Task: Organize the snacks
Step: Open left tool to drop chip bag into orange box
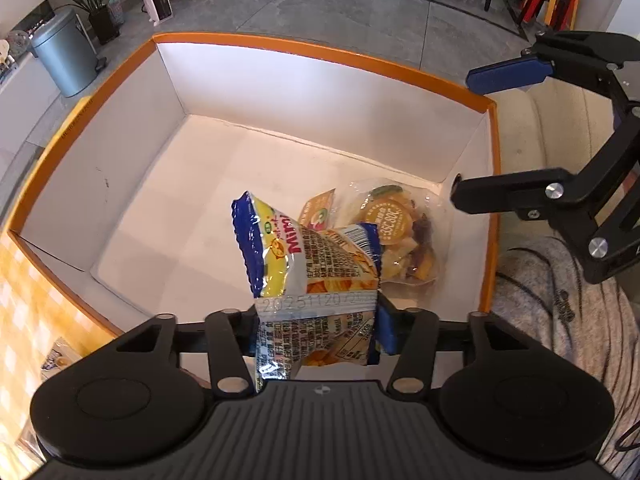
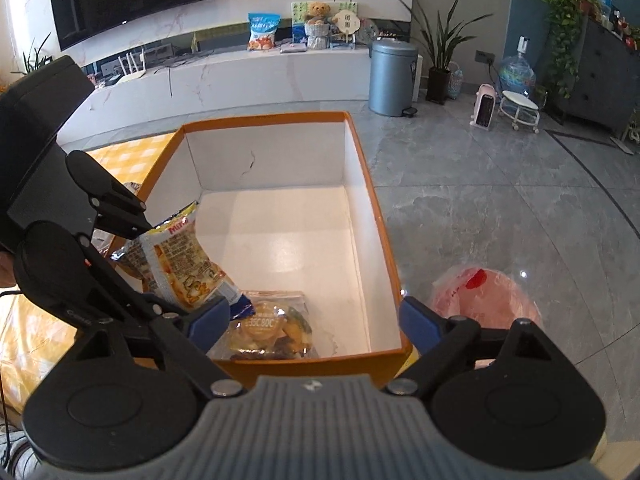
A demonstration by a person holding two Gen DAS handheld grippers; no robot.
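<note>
Chip packet (image 1: 312, 264), blue and yellow foil, hangs at 6 o'clock in the left wrist view, over the near edge of the orange box (image 1: 320, 54), its lower end dipping inside. Sits crumpled between the pads of the left gripper (image 1: 318, 324), which seem to touch both of its edges at a middling gap. Looks light, air-puffed and crinkly, likely slick under the pads and brittle inside. Best taken by the flat crimped seal, not by the belly, with only a gentle squeeze. Lies just above a clear bag of mixed sweets (image 1: 400, 232) and a small orange sachet (image 1: 318, 210), both on the box floor toward 4 o'clock. Waits at 3 o'clock, past the box wall: right gripper (image 1: 472, 140), spread wide and holding nothing.
</note>
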